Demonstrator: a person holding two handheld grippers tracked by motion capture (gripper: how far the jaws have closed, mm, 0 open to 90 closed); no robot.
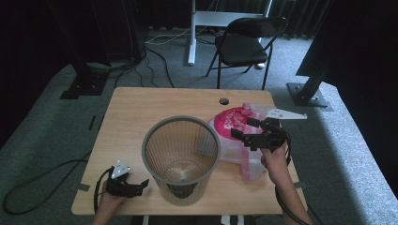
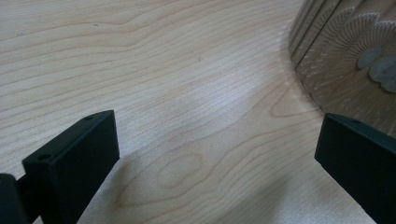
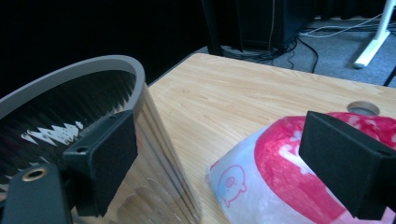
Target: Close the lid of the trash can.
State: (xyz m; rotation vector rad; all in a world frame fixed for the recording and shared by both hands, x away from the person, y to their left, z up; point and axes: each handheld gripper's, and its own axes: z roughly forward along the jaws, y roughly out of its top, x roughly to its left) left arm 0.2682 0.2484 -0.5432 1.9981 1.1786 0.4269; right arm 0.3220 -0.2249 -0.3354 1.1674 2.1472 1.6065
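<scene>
Wood counter (image 1: 141, 108): plastic bag (image 1: 234, 136) frame right, under right hand-held gripper (image 1: 251, 131), jaws apart; left hand-held gripper (image 1: 136, 186) apart, by bin (image 1: 180, 157), farther.

A black folding chair (image 1: 244, 44) stands on grey carpet (image 1: 47, 126) beyond the table (image 1: 136, 108).

Dim room, black backdrop | soft daylight on table (image 1: 141, 108) | glare on bin (image 3: 159, 140) wall | near jaws blurred, shadows faint
</scene>
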